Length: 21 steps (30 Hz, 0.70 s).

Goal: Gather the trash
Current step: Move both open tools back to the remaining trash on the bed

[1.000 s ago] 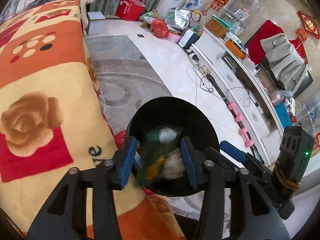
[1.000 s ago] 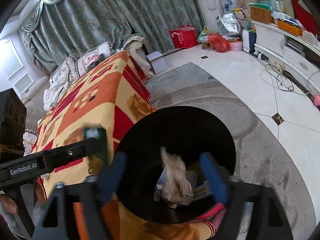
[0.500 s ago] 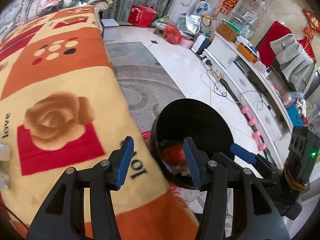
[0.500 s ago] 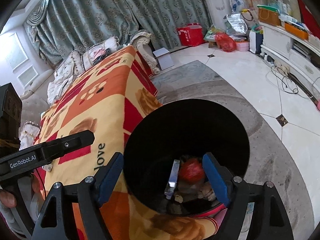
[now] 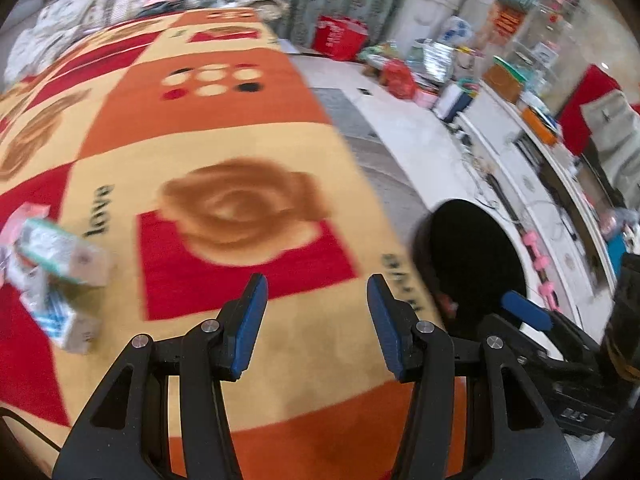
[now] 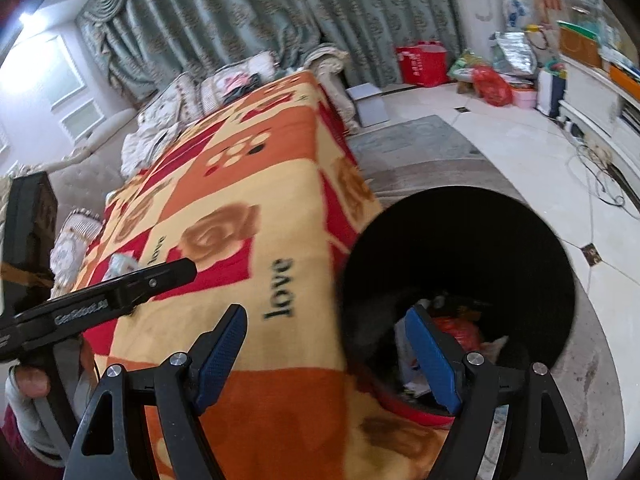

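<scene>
A black round trash bin (image 6: 460, 264) stands on the floor against the blanket-covered table's edge; it also shows in the left wrist view (image 5: 476, 264). Inside it lie crumpled paper and red wrapping (image 6: 456, 330). Several small cartons and wrappers (image 5: 52, 264) lie on the orange, red and yellow blanket (image 5: 224, 128) at the far left. My left gripper (image 5: 316, 320) is open and empty over the blanket. My right gripper (image 6: 326, 356) is open and empty, straddling the bin's rim and the blanket edge.
A grey rug (image 6: 416, 148) and white tiled floor (image 6: 532, 152) lie beyond the bin. A white cabinet (image 5: 532, 168) with cables runs along the right. Bags and a red box (image 6: 422, 62) stand by the curtains. A sofa with cushions (image 6: 168, 108) is behind the table.
Both grippers have swung left, away from the bin's mouth toward the blanket. The trash they held a second ago now lies in the bin. The cartons have come into the left wrist view.
</scene>
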Each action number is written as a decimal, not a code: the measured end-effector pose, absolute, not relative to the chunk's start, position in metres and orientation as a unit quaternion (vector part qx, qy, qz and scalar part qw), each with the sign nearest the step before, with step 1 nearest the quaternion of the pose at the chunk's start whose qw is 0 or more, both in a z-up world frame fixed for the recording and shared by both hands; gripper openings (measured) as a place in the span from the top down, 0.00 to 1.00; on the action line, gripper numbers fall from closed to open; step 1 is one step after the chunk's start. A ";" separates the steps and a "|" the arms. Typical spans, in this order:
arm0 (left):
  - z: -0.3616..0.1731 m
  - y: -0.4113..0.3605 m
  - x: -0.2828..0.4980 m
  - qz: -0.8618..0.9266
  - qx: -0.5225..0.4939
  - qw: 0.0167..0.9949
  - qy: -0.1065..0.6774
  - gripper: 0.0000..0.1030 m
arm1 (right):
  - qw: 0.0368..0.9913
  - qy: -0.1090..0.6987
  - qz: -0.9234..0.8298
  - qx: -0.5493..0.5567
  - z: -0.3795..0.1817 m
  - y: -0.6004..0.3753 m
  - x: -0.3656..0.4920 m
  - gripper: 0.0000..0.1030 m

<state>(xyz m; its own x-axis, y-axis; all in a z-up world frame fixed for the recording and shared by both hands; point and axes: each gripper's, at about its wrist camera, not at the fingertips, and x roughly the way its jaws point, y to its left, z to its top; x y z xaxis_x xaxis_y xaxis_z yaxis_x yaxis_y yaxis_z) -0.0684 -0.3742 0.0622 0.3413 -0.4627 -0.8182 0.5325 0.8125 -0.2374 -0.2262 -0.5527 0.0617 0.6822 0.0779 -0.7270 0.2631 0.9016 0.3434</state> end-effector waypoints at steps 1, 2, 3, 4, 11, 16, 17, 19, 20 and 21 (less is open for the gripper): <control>0.060 -0.361 -0.062 -0.292 0.031 0.821 0.490 0.51 | 0.891 0.396 -0.048 0.214 0.061 -0.549 -0.224 0.23; 0.058 -0.354 -0.058 -0.285 0.028 0.822 0.491 0.51 | 0.892 0.398 -0.041 0.211 0.061 -0.541 -0.221 0.23; 0.056 -0.344 -0.054 -0.274 0.026 0.824 0.495 0.51 | 0.892 0.399 -0.035 0.210 0.062 -0.536 -0.218 0.23; 0.053 -0.332 -0.049 -0.261 0.025 0.826 0.499 0.51 | 0.892 0.401 -0.030 0.207 0.062 -0.530 -0.215 0.23; 0.038 -0.237 -0.033 -0.184 0.004 0.827 0.531 0.51 | 0.892 0.413 0.022 0.184 0.062 -0.482 -0.185 0.23; 0.041 -0.156 -0.037 -0.124 -0.010 0.834 0.537 0.51 | 0.889 0.423 0.067 0.163 0.063 -0.444 -0.165 0.23; 0.042 -0.140 -0.038 -0.114 -0.016 0.835 0.538 0.51 | 0.888 0.425 0.076 0.160 0.062 -0.436 -0.158 0.23; 0.047 -0.119 -0.041 -0.103 -0.023 0.839 0.533 0.51 | 0.886 0.428 0.094 0.155 0.061 -0.421 -0.148 0.23; 0.050 -0.110 -0.043 -0.099 -0.025 0.842 0.530 0.51 | 0.885 0.429 0.099 0.152 0.061 -0.416 -0.144 0.23; 0.053 -0.105 -0.045 -0.099 -0.026 0.844 0.526 0.51 | 0.884 0.430 0.110 0.145 0.061 -0.406 -0.136 0.23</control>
<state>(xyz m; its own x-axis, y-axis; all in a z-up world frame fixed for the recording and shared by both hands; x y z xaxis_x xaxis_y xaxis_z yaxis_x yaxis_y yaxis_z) -0.0447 -0.1052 0.0530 0.4259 -0.1951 -0.8835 0.1404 0.9789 -0.1485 -0.1360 -0.4060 0.0613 0.6052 0.3197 -0.7291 -0.0699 0.9336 0.3514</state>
